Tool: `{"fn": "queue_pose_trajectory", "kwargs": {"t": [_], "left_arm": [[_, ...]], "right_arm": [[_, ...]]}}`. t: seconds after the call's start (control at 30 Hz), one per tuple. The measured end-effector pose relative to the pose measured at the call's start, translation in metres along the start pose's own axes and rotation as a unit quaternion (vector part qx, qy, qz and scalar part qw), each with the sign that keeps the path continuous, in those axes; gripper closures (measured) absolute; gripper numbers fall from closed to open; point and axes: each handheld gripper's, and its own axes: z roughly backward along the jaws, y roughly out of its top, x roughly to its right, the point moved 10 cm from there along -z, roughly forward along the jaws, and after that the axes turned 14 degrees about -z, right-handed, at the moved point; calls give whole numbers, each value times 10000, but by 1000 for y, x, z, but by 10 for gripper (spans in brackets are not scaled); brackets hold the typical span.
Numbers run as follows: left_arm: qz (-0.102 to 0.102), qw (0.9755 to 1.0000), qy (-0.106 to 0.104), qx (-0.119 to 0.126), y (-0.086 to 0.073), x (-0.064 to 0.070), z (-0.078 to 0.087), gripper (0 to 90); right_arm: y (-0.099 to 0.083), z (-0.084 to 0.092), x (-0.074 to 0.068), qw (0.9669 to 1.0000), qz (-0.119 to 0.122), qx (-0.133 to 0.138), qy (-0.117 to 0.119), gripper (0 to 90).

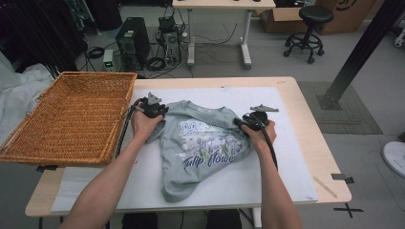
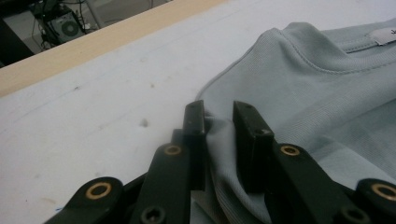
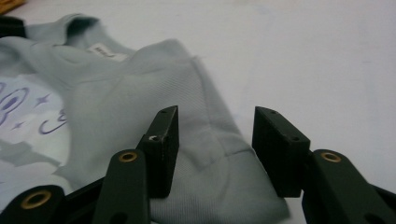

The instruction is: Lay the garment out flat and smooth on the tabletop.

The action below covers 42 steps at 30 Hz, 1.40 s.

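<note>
Two hand-held grippers work on one grey shirt [image 1: 200, 148] on the desk [image 1: 305, 119].

From above you see one basket [image 1: 71, 114] and purple words on the shirt. Up close, the left hand-held gripper [image 2: 218, 116] pinches a shirt fold tight. The right hand-held gripper [image 3: 215, 126] stands wide over the shirt's edge, pinching nothing.

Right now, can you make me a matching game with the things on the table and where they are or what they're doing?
Things:
1. wicker basket
2. grey T-shirt
3. left gripper
4. right gripper

Places or states:
A. fingers apart over a shirt edge
B. pinching a fold of cloth
C. at the table's left edge
D. spread on the white mat

Pairs: 1-C, 2-D, 3-B, 4-A
</note>
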Motion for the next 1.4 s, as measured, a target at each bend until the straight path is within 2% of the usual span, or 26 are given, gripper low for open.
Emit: {"fn": "queue_pose_trajectory", "kwargs": {"t": [0.07, 0.13, 0.3, 0.33, 0.43, 0.47, 0.53, 0.63, 0.67, 0.73, 0.83, 0.87, 0.9, 0.93, 0.97, 1.0, 1.07, 1.1, 1.13, 1.17, 1.2, 1.23, 1.27, 1.3, 1.33, 1.4], "left_arm": [[46, 10000, -9, 51, 0, 0, 0, 758], [48, 10000, -19, 72, 0, 0, 0, 758], [-1, 10000, -1, 59, 1, -2, 1, 782], [9, 9997, 148, 210, 6, -9, 3, 793], [41, 9985, 377, 394, 13, -20, 7, 829], [61, 9967, 661, 465, 17, -36, 11, 839], [214, 9962, 700, 466, 18, -42, 12, 842], [275, 9978, 466, 381, 16, -40, 5, 761], [306, 9985, 182, 420, 16, -30, 1, 730], [363, 9983, 23, 447, 16, -24, -1, 696], [722, 9951, -292, 611, 15, -17, -7, 579], [1235, 9878, -507, 800, 18, -14, -10, 579], [1235, 9878, -507, 800, 18, -14, -10, 572], [1493, 9820, -883, 754, 17, -3, -14, 565], [1268, 9849, -1003, 620, 17, 3, -15, 564], [1268, 9849, -1003, 620, 17, 3, -15, 568], [541, 9897, -1229, 503, 20, 20, -14, 665], [541, 9897, -1229, 503, 20, 20, -14, 722], [271, 9921, -1154, 416, 19, 22, -13, 722], [92, 9931, -1122, 321, 19, 23, -12, 838], [72, 9932, -1137, 236, 19, 22, -11, 875], [-89, 9946, -1032, 117, 19, 18, -10, 875], [-397, 9984, -409, 52, 23, -3, -7, 880], [-397, 9984, -409, 52, 23, -3, -7, 881], [-192, 9994, 123, 246, 33, -25, -1, 881], [-176, 9989, 313, 286, 36, -33, 0, 880]], "right_arm": [[-4, -3, -16, 9983, 579, -15, 62, 789], [-4, -2, -18, 9979, 638, -110, 29, 839], [12, 7, -5, 9983, 498, 141, -274, 855], [28, 13, 6, 9974, 377, 404, -464, 858], [44, 14, 13, 9952, 493, 523, -658, 859], [62, 14, 18, 9916, 617, 728, -873, 859], [77, 10, 23, 9893, 573, 892, -1000, 858], [70, -7, 29, 9927, 606, 479, -927, 840], [66, -11, 29, 9933, 631, 361, -897, 812], [64, -11, 30, 9936, 572, 336, -915, 753], [67, -1, 34, 9936, 332, 523, -942, 634], [75, 10, 40, 9918, 184, 758, -1015, 581], [75, 10, 40, 9918, 184, 758, -1015, 581], [79, 16, 43, 9916, -55, 924, -903, 544], [77, 15, 44, 9924, -110, 868, -862, 530], [71, 11, 46, 9938, -118, 691, -860, 509], [51, -1, 49, 9959, -179, 172, -866, 483], [51, -1, 49, 9959, -179, 172, -866, 483], [40, -7, 51, 9954, -156, -90, -936, 517], [30, -12, 52, 9945, -94, -217, -1023, 615], [30, -10, 51, 9932, -127, 64, -1155, 842], [30, -10, 51, 9932, -127, 64, -1155, 842], [38, -7, 50, 9912, -154, 219, -1295, 861], [38, -7, 50, 9912, -154, 219, -1295, 861], [55, -4, 46, 9891, -105, 667, -1310, 862], [63, -4, 42, 9882, 13, 824, -1292, 862]]}}
